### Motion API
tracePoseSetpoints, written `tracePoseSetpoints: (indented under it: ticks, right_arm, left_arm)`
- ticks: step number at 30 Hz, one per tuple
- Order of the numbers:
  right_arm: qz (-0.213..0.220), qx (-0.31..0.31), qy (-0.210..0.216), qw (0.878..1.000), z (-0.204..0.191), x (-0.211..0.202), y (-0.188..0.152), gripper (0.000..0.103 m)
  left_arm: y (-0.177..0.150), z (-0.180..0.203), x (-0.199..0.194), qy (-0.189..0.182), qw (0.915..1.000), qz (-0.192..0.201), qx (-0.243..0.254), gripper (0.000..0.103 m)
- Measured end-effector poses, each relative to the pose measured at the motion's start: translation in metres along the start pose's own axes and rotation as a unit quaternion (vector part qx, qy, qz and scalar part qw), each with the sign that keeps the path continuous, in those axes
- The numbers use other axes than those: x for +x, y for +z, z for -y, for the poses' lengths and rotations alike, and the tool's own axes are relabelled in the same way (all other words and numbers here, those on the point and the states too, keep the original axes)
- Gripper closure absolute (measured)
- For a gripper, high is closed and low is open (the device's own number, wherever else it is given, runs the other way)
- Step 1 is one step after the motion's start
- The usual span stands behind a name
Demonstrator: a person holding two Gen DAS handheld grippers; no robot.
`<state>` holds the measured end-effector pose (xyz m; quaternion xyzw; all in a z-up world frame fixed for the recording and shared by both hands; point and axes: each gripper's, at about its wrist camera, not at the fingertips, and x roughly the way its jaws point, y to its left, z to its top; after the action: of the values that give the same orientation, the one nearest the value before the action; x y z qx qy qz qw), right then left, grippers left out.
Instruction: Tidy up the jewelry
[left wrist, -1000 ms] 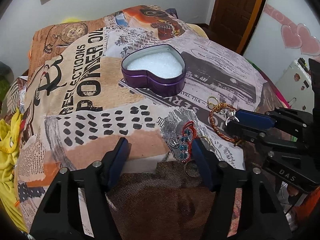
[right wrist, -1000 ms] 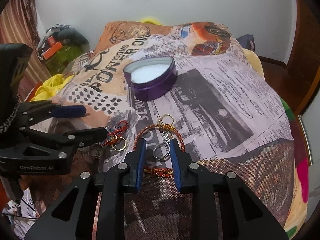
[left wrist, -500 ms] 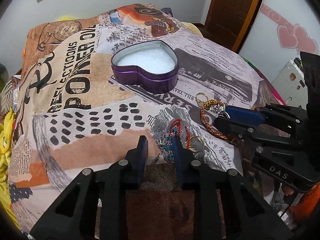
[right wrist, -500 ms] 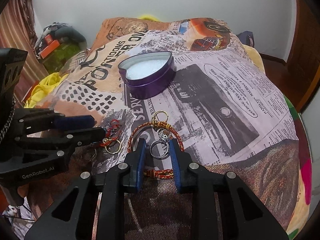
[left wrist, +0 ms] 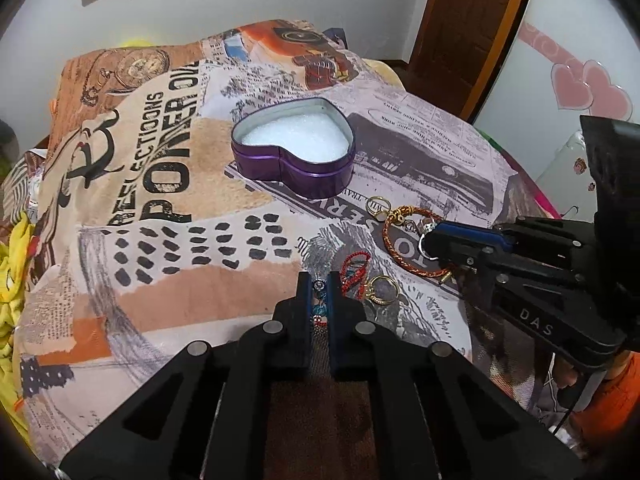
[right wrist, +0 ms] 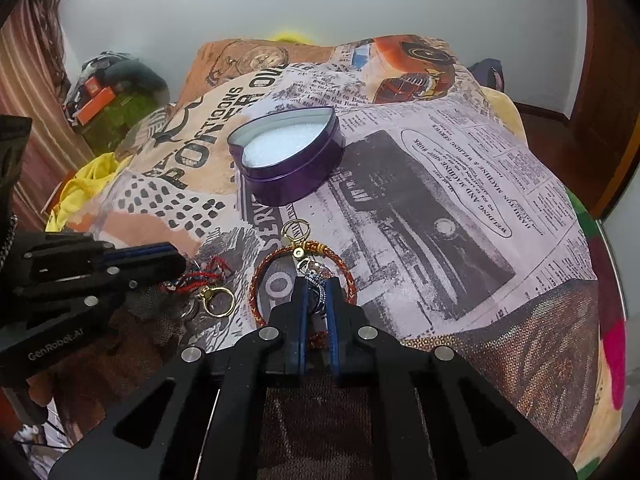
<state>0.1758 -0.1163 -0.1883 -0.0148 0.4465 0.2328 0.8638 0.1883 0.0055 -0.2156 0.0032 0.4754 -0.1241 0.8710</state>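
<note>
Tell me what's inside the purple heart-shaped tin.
The purple heart-shaped tin stands open, lined with a white foam pad filling its floor. No jewelry lies on the pad. Whatever is beneath the pad is covered and cannot be seen.

Count, both wrist views:
- heart-shaped purple tin (left wrist: 294, 170): 1
- orange braided bracelet (right wrist: 304, 284): 1
- red beaded piece (left wrist: 355, 270): 1
- gold rings: 2, one (left wrist: 378, 205) near tin, one (left wrist: 382, 289) beside red piece
- grippers: 2, left (left wrist: 319, 286), right (right wrist: 316, 294)
- printed cloth (left wrist: 168, 216): 1

Printed bedspread (left wrist: 168, 208), perhaps a bed's
</note>
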Motion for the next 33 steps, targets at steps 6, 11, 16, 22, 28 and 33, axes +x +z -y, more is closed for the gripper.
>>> tracePoseSetpoints:
  ticks: [6, 11, 16, 22, 28, 33]
  right_arm:
    - [-0.019, 0.019, 0.009, 1.0, 0.0, 0.001, 0.004, 0.09]
    - [-0.023, 0.015, 0.003, 1.0, -0.002, 0.004, 0.007, 0.084]
    - [-0.022, 0.01, -0.005, 1.0, -0.005, 0.008, 0.009, 0.083]
    - [-0.012, 0.006, -0.013, 1.0, -0.005, 0.011, 0.011, 0.083]
    - [-0.003, 0.005, -0.015, 1.0, -0.005, 0.006, 0.01, 0.093]
    - [0.017, 0.001, -0.012, 1.0, -0.008, -0.009, 0.014, 0.093]
  left_arm:
    - [-0.002, -0.005, -0.014, 0.007, 0.9998, 0.019, -0.005, 0.098]
    - [-0.003, -0.011, -0.022, 0.015, 0.9993, 0.031, -0.012, 0.098]
    - [-0.003, -0.015, -0.024, 0.017, 0.9989, 0.039, -0.019, 0.098]
    - [-0.001, -0.016, -0.031, 0.017, 0.9983, 0.052, -0.022, 0.098]
    - [0.004, -0.017, -0.045, 0.018, 0.9971, 0.07, -0.025, 0.098]
    - [0.009, -0.015, -0.057, 0.022, 0.9957, 0.087, -0.025, 0.098]
